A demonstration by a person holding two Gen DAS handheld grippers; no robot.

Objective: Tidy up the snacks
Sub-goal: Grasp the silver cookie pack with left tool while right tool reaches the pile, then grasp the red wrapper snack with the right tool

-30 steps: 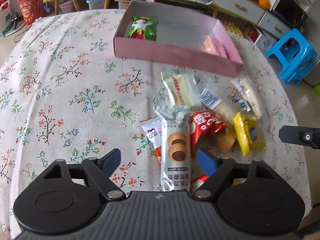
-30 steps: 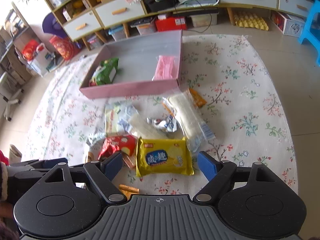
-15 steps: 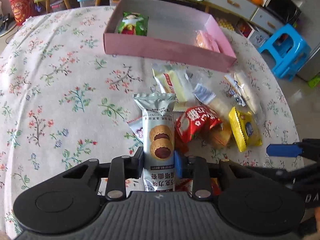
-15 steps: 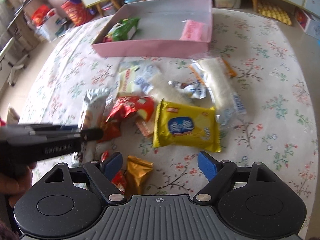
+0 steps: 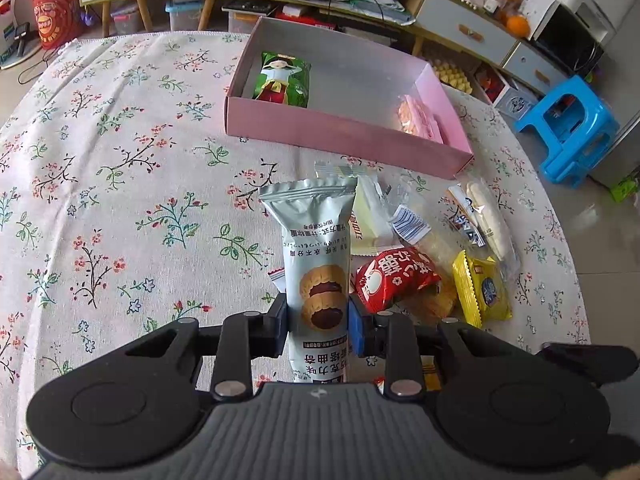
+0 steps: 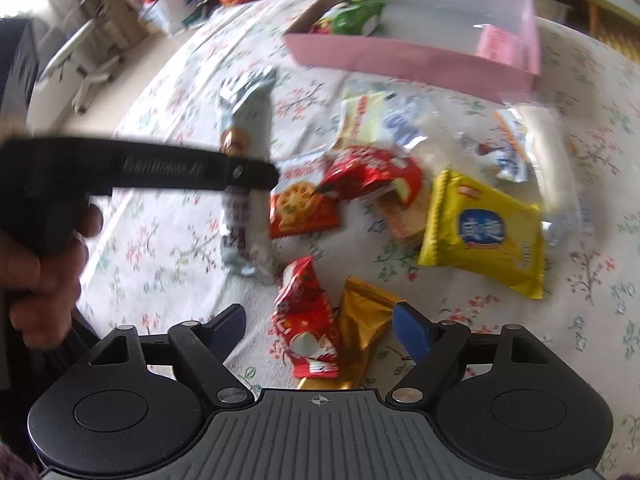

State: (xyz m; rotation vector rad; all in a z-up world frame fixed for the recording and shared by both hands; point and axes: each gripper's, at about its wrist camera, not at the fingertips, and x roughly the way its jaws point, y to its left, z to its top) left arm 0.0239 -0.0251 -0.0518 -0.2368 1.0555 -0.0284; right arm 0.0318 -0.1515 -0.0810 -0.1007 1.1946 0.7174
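Note:
My left gripper (image 5: 318,322) is shut on a tall grey cookie packet (image 5: 316,240), held upright just above the floral cloth. In the right wrist view that packet (image 6: 244,120) hangs blurred from the left gripper's black arm (image 6: 160,168). My right gripper (image 6: 320,320) points down over a small red packet (image 6: 306,320) and a gold packet (image 6: 364,320). Its jaws are closing with both packets between them, and the pads touch neither. The pink box (image 5: 340,136) behind holds a green packet (image 5: 284,80) and a pink packet (image 5: 418,120).
A pile of loose snacks lies in front of the box, among them a yellow packet (image 6: 484,232) and a red packet (image 5: 392,276). A blue stool (image 5: 568,128) stands past the table's right edge. A hand (image 6: 44,272) grips the left tool.
The left jaws closed on the grey cookie packet and raised it off the pile. The right gripper swung left and down from the yellow packet to the red and gold packets, rolling as it went.

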